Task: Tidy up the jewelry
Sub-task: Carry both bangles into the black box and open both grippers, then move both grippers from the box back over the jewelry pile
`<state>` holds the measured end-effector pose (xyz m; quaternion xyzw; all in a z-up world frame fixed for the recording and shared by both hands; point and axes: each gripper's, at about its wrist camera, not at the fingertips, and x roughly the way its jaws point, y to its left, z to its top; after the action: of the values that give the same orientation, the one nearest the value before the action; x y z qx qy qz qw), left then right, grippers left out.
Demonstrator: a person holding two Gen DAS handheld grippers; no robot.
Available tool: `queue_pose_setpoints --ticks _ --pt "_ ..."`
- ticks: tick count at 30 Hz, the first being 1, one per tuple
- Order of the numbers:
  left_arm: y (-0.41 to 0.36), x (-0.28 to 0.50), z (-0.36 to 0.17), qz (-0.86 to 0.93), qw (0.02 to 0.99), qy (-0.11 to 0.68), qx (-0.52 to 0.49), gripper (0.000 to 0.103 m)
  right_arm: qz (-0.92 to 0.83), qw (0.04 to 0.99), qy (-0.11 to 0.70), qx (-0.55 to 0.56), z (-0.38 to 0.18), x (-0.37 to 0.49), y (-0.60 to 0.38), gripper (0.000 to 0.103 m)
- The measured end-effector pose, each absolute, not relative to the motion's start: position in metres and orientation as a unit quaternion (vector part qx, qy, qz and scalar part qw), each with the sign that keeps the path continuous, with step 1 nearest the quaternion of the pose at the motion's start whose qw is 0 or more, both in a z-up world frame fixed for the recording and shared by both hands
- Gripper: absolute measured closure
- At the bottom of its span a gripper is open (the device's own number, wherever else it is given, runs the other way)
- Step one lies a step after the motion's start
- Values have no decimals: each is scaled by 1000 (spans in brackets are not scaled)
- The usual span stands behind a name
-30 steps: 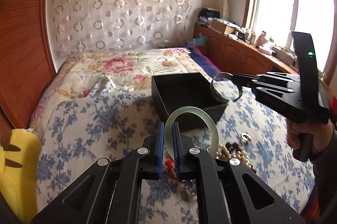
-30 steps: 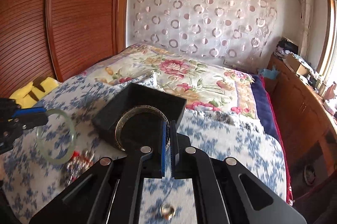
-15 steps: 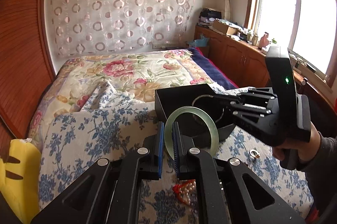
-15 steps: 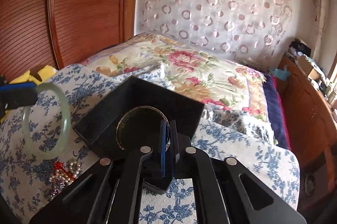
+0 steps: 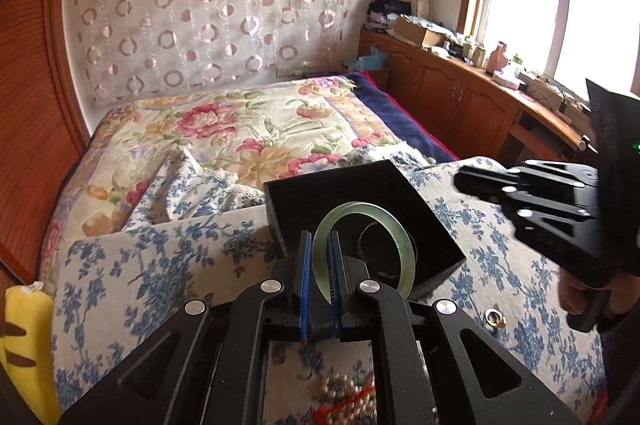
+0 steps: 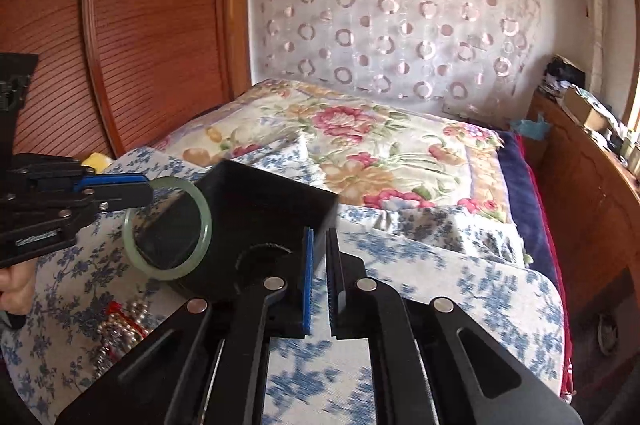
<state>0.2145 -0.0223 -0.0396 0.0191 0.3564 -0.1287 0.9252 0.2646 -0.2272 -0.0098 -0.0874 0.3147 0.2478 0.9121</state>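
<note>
My left gripper [image 5: 319, 249] is shut on a pale green jade bangle [image 5: 402, 245] and holds it upright just over the near edge of the black box [image 5: 316, 191]. The bangle [image 6: 206, 221] and the left gripper [image 6: 146, 190] also show in the right wrist view. A dark metal bangle [image 5: 370, 227] lies inside the box; its rim shows in the right wrist view [image 6: 256, 249]. My right gripper [image 6: 318, 237] is slightly open and empty, beside the box's right side [image 6: 320, 209]. It shows at the right of the left wrist view [image 5: 460, 179].
A small ring [image 5: 495, 317] lies on the blue-flowered cloth [image 5: 160, 265] right of the box. A heap of pearl and red beads [image 5: 352, 403] lies near me, also in the right wrist view [image 6: 120, 321]. A yellow toy [image 5: 20, 337] sits at far left. Wooden cabinets [image 5: 460, 97] line the right wall.
My right gripper let go of the dark bangle in the box, opened and drew back to the right. My left gripper carried the jade bangle forward over the box's near edge.
</note>
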Motion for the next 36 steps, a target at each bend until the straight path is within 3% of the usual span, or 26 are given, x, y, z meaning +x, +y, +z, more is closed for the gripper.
queue_pose_setpoints --ticks 19,24,36 --pt "-48 248 -67 -141 901 407 47 95 232 919 308 -78 -9 244 -254 95" --pt "-45 228 -56 -143 909 388 48 88 231 919 310 -79 -8 234 -251 95" --pt "-19 145 -40 -148 923 353 30 87 243 915 314 -69 -16 177 -239 95"
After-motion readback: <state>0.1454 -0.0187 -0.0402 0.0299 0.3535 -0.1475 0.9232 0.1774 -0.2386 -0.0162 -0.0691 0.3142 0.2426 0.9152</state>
